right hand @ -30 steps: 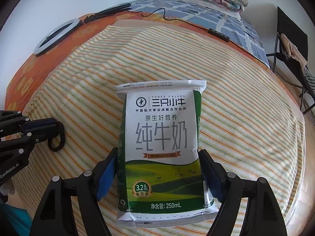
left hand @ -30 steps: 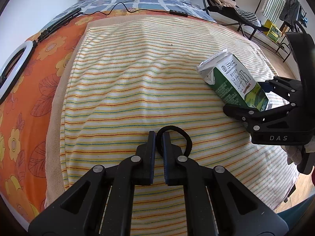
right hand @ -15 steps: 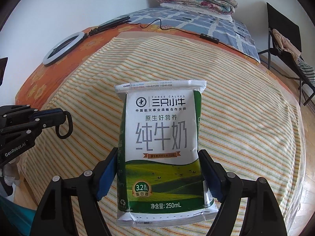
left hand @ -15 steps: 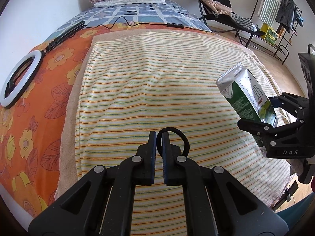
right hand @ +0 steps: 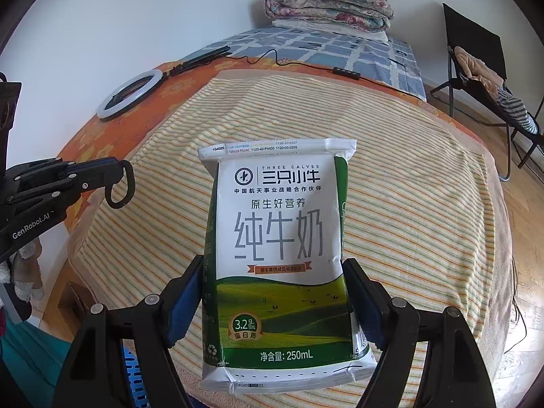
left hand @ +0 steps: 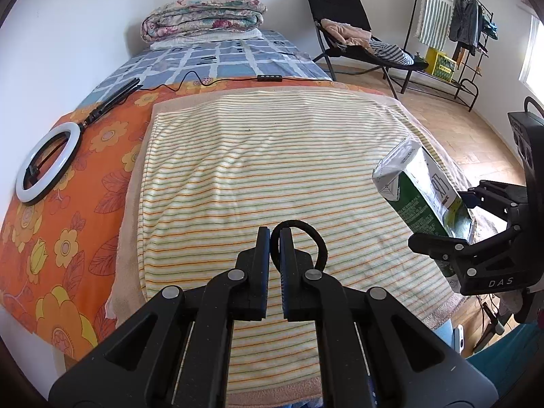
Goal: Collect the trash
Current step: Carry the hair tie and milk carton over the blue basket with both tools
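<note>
1. Left gripper (left hand: 274,234): I read its jaws as pressed together, pinching a black hair tie (left hand: 302,238). The loop hangs clear of the striped towel (left hand: 272,170) that covers the near part of the bed (left hand: 238,57).
2. Right gripper (right hand: 272,302): its jaws stand wide and clamp the lower half of a milk carton (right hand: 277,255), 1 blue pad on each side wall. The carton is upright in the right wrist view, printed face toward the camera, and it is off the towel.
3. Task status: both items that I judge to be trash, the hair tie and the carton, are picked up and held in the air, 1 per gripper. No other loose litter is visible on the towel in either view.
4. Remaining items on the bed: a ring light (left hand: 44,166) with its cable and a folded quilt (left hand: 204,13) at the far end. I treat these as belongings, not trash.
5. Outstanding work: both items are not yet dropped off. A blue slatted object (right hand: 132,377) shows at the lower edge of the right wrist view below the bed; it may be a bin or basket, but the view is too cropped to confirm.
6. Estimate: pickup complete, disposal pending.
</note>
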The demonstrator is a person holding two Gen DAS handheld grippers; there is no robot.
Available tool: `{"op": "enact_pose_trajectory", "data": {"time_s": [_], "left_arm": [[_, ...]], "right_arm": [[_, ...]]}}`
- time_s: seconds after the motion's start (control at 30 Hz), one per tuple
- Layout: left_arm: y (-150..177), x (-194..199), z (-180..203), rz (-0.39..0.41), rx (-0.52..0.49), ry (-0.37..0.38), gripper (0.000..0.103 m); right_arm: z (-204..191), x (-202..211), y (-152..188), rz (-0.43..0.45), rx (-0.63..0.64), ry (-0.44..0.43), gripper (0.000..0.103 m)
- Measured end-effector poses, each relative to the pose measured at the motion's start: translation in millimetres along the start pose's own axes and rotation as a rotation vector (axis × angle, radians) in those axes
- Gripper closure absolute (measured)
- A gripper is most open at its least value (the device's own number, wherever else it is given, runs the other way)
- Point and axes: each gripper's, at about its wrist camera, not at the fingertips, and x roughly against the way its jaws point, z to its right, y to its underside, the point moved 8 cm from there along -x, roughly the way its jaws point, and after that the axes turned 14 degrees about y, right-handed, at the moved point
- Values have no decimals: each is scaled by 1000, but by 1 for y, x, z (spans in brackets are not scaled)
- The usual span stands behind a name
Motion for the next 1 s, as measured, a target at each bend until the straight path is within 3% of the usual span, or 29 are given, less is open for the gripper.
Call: {"op": "enact_pose_trajectory", "data": {"time_s": [0.43, 1.0], "left_arm": [[60, 41, 39, -2, 6, 50, 99], [130, 57, 70, -47, 4, 83, 100]], "right_arm": [[-13, 60, 71, 16, -4, -3, 22], [-35, 99, 145, -3, -21, -31, 22]]}}
